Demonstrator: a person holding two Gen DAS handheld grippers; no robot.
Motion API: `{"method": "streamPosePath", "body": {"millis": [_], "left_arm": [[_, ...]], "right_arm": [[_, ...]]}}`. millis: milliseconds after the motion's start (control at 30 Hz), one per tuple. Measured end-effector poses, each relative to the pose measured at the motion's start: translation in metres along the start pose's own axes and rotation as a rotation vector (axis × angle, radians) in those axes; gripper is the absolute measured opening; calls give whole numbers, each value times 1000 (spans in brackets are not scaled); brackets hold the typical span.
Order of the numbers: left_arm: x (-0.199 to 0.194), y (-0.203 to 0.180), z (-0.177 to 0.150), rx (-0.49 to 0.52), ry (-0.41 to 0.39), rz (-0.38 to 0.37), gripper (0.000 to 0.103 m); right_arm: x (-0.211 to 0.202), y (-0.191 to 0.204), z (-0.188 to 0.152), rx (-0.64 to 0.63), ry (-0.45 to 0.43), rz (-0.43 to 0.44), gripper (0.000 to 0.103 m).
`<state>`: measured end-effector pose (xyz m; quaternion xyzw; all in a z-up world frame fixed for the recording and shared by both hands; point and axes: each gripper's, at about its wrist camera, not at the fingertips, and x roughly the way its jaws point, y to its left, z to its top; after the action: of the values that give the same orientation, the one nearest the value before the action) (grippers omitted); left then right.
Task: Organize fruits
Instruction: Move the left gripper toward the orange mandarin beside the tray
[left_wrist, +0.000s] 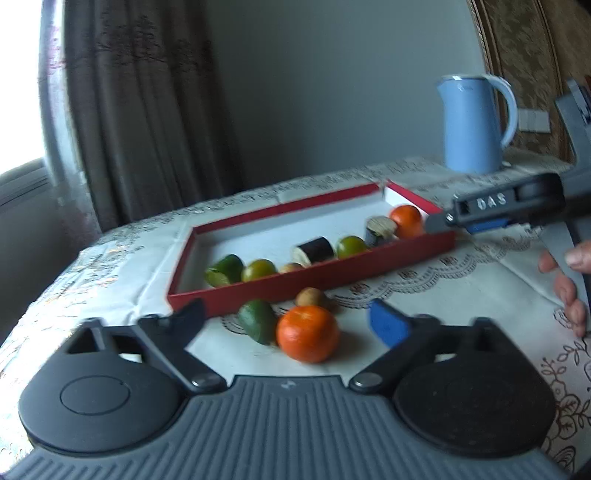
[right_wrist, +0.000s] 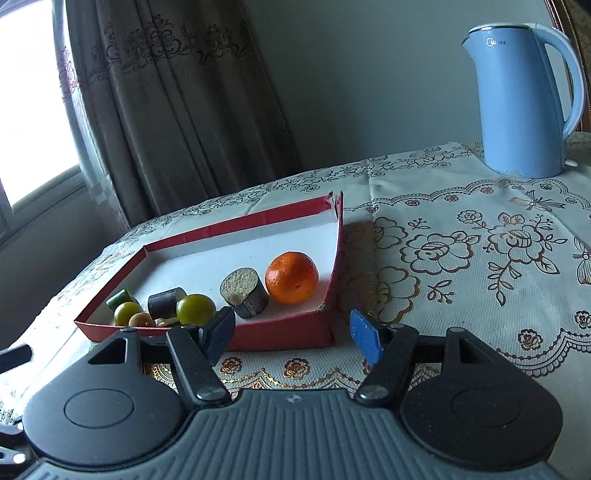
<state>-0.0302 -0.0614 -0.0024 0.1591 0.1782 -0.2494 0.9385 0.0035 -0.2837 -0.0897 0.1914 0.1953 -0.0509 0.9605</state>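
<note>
A shallow red tray holds an orange, two dark eggplant pieces, green limes, a green piece and a small brown fruit. On the cloth before the tray lie an orange, a green piece and a small brown fruit. My left gripper is open, with these three between its fingers. My right gripper is open and empty at the tray's near right corner; it shows in the left wrist view.
A blue electric kettle stands at the back right of the table. A patterned lace tablecloth covers the table. Brown curtains and a window hang behind the table's far left edge.
</note>
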Motion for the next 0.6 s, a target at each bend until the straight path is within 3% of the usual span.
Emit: {"method": "streamPosePath", "body": {"millis": [300,400,600], "left_arm": [[12,-11,-5,11,52,-81,84],[21,-5,-3,-53,94,-128,70],[38,15,-4,-197,175,-131,68]], "right_arm": [[1,1,-1,-1,9,5,69],[1,1,-1,-2,13,5,69],[3,1,-1,-5,21,5,69]]}}
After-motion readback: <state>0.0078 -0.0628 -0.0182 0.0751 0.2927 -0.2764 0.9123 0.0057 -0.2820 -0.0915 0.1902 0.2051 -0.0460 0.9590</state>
